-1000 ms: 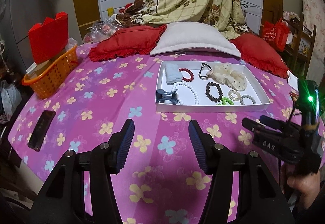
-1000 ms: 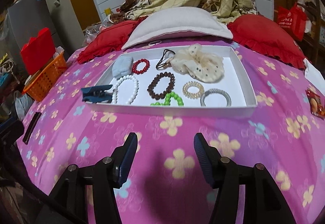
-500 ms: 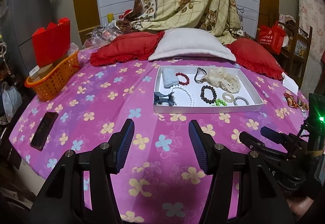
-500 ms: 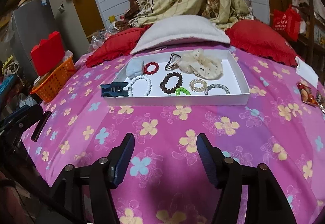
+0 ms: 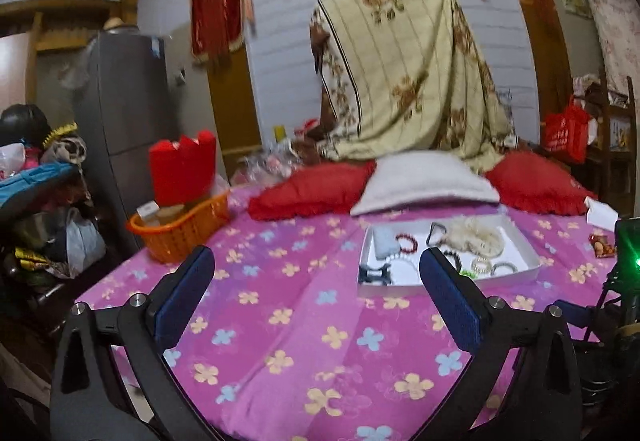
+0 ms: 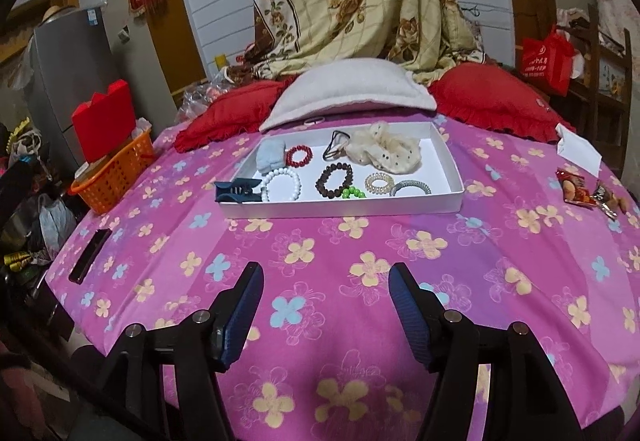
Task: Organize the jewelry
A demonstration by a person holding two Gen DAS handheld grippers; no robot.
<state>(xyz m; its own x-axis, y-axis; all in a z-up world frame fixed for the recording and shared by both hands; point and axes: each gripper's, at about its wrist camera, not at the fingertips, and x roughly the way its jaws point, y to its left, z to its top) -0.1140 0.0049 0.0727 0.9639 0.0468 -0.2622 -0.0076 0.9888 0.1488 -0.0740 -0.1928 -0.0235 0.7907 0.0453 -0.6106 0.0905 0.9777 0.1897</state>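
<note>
no readable text, red bag point(image 6: 547, 57) print illegible

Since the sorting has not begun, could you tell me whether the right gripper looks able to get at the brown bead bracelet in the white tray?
Probably yes. The right gripper is open and empty, facing the white tray. Only bare bedspread lies between, and the brown bead bracelet lies uncovered, though the green beads touch it.
</note>
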